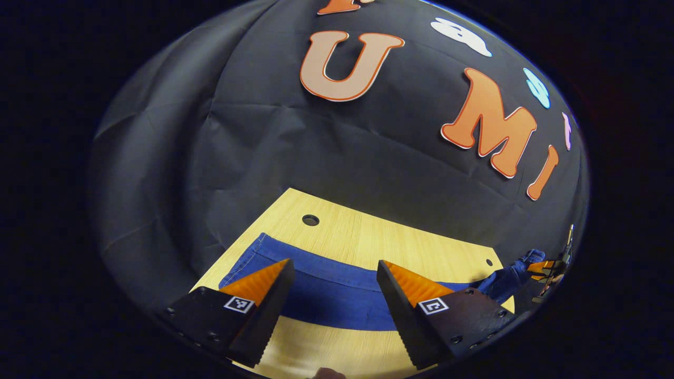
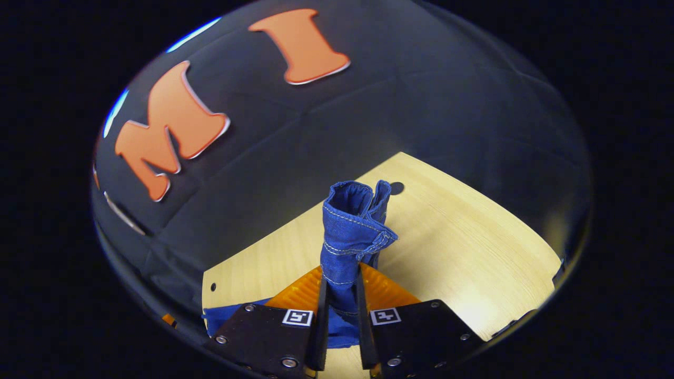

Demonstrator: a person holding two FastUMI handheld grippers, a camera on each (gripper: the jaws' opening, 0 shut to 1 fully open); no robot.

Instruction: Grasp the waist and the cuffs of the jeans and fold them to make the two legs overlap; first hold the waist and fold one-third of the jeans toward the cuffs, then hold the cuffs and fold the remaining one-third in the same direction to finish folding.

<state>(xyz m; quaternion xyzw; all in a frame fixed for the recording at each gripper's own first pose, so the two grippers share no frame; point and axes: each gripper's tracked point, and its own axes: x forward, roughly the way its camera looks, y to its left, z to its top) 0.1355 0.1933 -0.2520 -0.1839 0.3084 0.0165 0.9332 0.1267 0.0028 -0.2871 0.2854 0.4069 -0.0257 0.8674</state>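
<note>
Pale wood counter (image 1: pixel 363 237) (drilled holes near its edge) carries the jeans (image 1: pixel 337 295) lying flat. Left gripper (image 1: pixel 333 273) hovers above them, fingers spread. Right gripper (image 2: pixel 340 295) pinches a bunched end of the jeans, standing upright between its 2 fingers.

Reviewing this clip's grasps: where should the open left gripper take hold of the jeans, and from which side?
On the near hem edge of the jeans lying flat between the left gripper's open fingers, probably from above and the table's near side. The right gripper already pinches the bunched far end.
</note>
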